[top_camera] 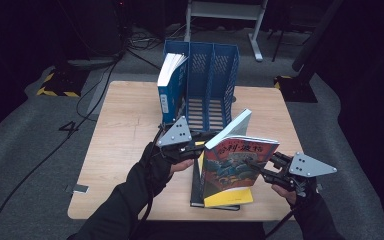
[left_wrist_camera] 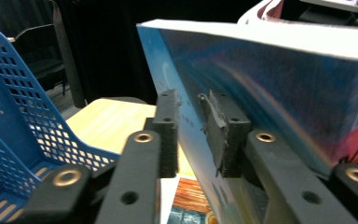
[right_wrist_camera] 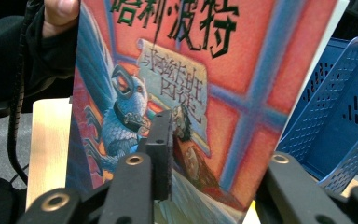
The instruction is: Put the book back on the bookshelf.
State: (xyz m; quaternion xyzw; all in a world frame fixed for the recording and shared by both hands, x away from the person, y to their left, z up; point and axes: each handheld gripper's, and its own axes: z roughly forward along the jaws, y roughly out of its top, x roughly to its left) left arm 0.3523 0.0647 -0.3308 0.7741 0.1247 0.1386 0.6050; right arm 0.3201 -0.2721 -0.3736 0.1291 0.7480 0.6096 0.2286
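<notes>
1. Two sets of fingers work one book. On the left gripper (left_wrist_camera: 193,135) the fingers (left_wrist_camera: 168,130) stand a little apart with the near edge of the red-covered book (top_camera: 237,160) running between them. One pad lies against the blue side of the cover. The angle is poor, so I cannot tell whether it presses.
2. On the right gripper (right_wrist_camera: 221,144) the fingers are apart as well. One lies across the picture on the front cover and the other stands off past the book's far edge, so they bracket the lower corner without pinching it.
3. Held from opposite sides like this, the book stays upright with its front cover facing the person. The two grippers look placed to steady it and keep it from toppling.
4. It stands at the near middle of the table (top_camera: 125,125), and its lower edge seems to rest on the flat stack of books (top_camera: 225,199) beneath it. That would explain why a loose hold is enough.
5. Just beyond stands the blue file rack (top_camera: 212,65), its open front turned toward the person. One blue book (top_camera: 169,90) already stands in the left compartment. The middle and right compartments are free.
6. My reading is that the book is kept vertical so it can go into a free compartment without turning. It would need a firmer grip before being lifted off the stack.
</notes>
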